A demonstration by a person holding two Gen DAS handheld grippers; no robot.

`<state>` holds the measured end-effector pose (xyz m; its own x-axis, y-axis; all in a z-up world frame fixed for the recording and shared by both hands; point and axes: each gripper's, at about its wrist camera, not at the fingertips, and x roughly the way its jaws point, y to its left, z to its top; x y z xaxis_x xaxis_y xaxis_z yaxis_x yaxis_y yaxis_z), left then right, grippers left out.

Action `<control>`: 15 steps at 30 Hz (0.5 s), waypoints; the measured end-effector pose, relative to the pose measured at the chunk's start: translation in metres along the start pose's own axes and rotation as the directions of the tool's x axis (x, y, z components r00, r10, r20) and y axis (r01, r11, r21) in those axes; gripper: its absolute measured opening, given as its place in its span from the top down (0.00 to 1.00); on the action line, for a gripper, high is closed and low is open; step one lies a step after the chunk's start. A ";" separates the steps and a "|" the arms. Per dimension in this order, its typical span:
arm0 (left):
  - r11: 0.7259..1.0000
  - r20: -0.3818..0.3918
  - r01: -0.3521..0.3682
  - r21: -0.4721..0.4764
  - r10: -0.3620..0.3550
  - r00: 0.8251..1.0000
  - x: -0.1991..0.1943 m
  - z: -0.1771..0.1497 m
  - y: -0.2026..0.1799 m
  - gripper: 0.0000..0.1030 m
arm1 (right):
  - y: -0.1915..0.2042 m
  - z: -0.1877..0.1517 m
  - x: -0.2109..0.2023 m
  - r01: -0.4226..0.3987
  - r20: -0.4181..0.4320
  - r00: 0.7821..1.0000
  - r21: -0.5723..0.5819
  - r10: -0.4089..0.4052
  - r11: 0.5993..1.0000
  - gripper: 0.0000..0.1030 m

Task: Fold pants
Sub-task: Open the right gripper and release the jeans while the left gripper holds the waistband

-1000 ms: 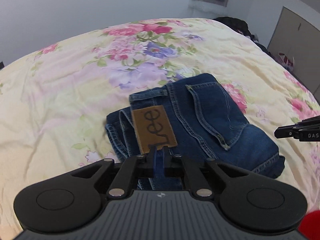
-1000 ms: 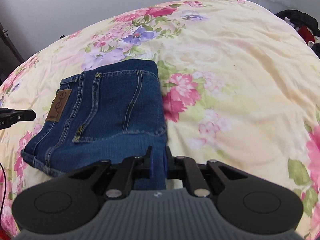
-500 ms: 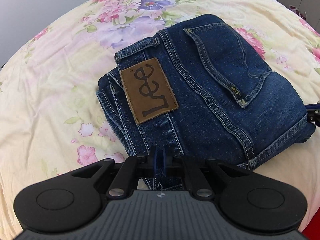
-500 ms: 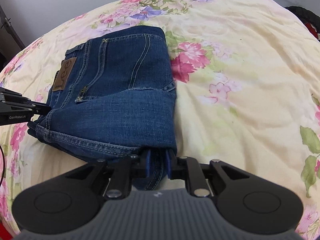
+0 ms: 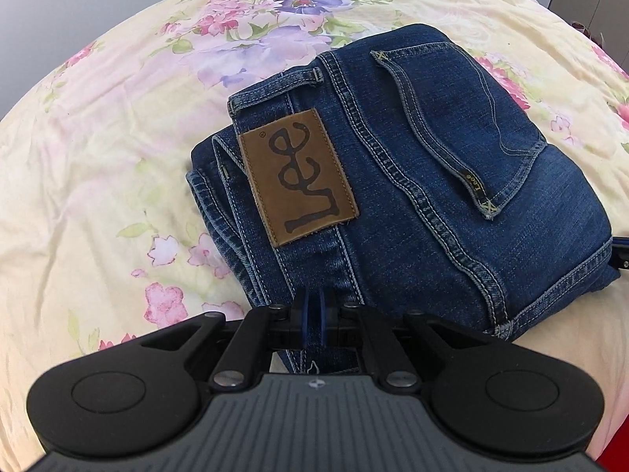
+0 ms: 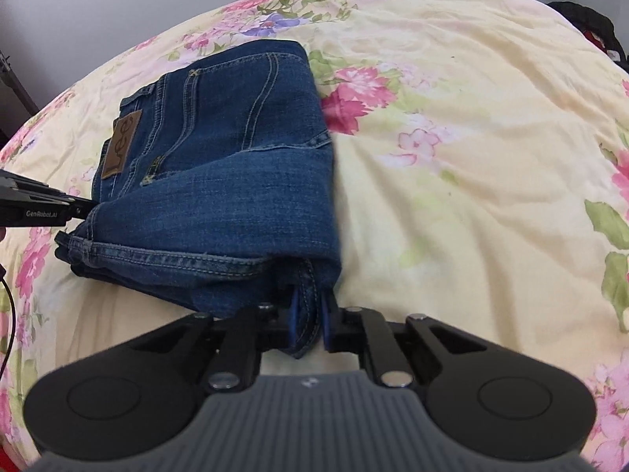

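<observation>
A pair of blue jeans (image 5: 452, 181) lies folded into a compact stack on the floral bed cover, with the brown Lee patch (image 5: 298, 177) and a back pocket on top. My left gripper (image 5: 313, 316) is shut on the near denim edge below the patch. In the right wrist view the jeans (image 6: 236, 181) lie ahead and to the left. My right gripper (image 6: 308, 324) is shut on a hanging fold of hem at the near right corner. The left gripper's fingers (image 6: 51, 206) show at the stack's left edge.
The bed cover (image 6: 471, 181) is pale yellow with pink and purple flowers and stretches wide to the right of the jeans. Dark clothes (image 6: 593, 27) lie at the far right edge. A grey wall stands behind the bed.
Both grippers have moved down and in towards the folded jeans, so the stack looks larger. Each stays shut on its denim edge, and the stack has settled lower onto the bed.
</observation>
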<state>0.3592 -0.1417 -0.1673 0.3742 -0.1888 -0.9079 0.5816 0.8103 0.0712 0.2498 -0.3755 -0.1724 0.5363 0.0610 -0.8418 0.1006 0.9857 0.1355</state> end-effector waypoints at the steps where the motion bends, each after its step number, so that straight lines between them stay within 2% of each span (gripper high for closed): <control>1: 1.000 0.000 -0.003 0.006 0.003 1.000 0.000 0.000 0.000 0.94 | 0.005 -0.001 -0.007 0.015 0.018 1.000 -0.032 -0.014 0.999 0.97; 5: 1.000 -0.004 0.001 0.010 -0.001 1.000 0.001 0.000 0.000 0.94 | -0.003 -0.009 -0.036 0.023 0.015 1.000 -0.065 -0.022 0.998 1.00; 8: 1.000 -0.006 -0.001 0.008 0.001 1.000 0.003 0.001 -0.001 0.95 | -0.022 -0.026 -0.033 0.087 -0.051 0.995 -0.046 -0.089 0.995 1.00; 10: 1.000 -0.003 -0.001 0.002 0.001 1.000 0.002 0.000 -0.001 0.95 | -0.040 -0.039 -0.027 0.062 -0.095 0.994 0.011 -0.061 0.998 1.00; 12: 1.000 -0.001 -0.004 0.013 0.004 1.000 0.001 0.000 -0.002 0.95 | -0.049 -0.042 -0.031 0.034 -0.064 0.997 0.063 -0.030 0.997 1.00; 15: 1.000 -0.007 -0.007 0.005 0.007 1.000 0.001 0.001 -0.002 0.95 | -0.043 -0.031 -0.039 -0.018 -0.003 1.000 0.071 0.018 0.997 0.99</control>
<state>0.3591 -0.1442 -0.1678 0.3731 -0.1789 -0.9104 0.5827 0.8088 0.0799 0.1987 -0.4152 -0.1618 0.5356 0.0792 -0.8408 0.1500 0.9709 0.1869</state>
